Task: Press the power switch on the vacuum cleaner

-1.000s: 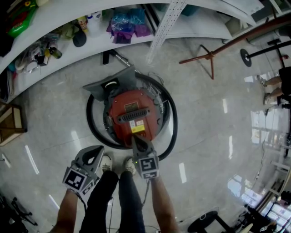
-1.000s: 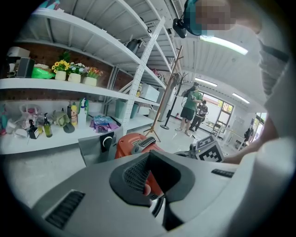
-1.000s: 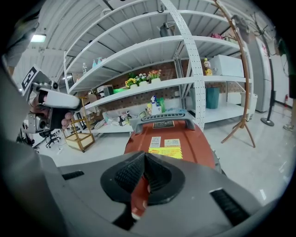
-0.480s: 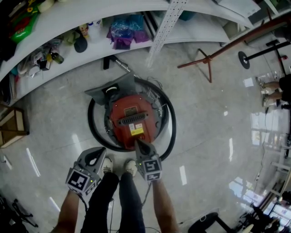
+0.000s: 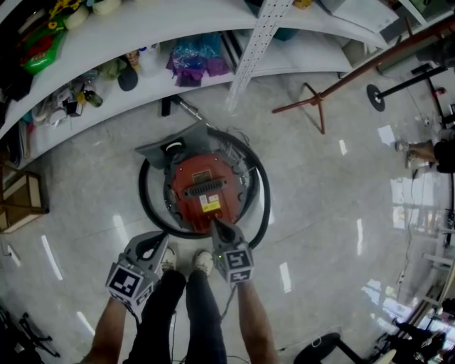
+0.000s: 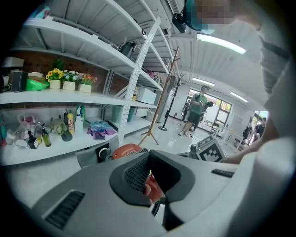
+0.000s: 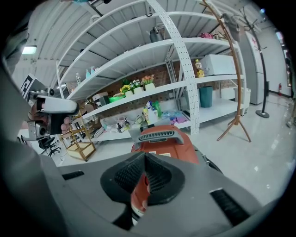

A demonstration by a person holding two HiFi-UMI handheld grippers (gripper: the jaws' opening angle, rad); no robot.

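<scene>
Progress: we judge the press to be at the point of contact or just short of it. The right gripper [image 5: 215,225] has its tip at the near rim of the vacuum cleaner [image 5: 202,174]. No view shows a switch pushed in.
Done: as things lie, the approach is made and the tip stands at the body's 6 o'clock edge.
Outstanding: confirming that the power switch lies under the tip, then the downward push. We cannot make out the switch itself in any view.
Task item: the red vacuum cleaner stands on the floor [image 5: 320,199] at the centre of the head view. Its black hose [image 5: 144,202] rings it. Shelving [image 5: 163,18] lies beyond at 12 o'clock and the person's shoes [image 5: 203,261] at 6 o'clock.
Right tongs: pressed together, tips meeting, nothing pinched. In the right gripper view [image 7: 145,156] the red casing [image 7: 162,139] shows ahead and through the gap behind the tips.
Right pose: the forearm reaches towards 12 o'clock and the tool angles down onto the rim.
Left tongs: the left gripper [image 5: 158,238] is likewise closed and empty. Its own view [image 6: 149,152] shows the tips met, with red casing [image 6: 126,149] beyond.
Left pose: held at the machine's 7 o'clock beside the hose ring, with no contact with the machine that we can see. We judge it idle.
</scene>
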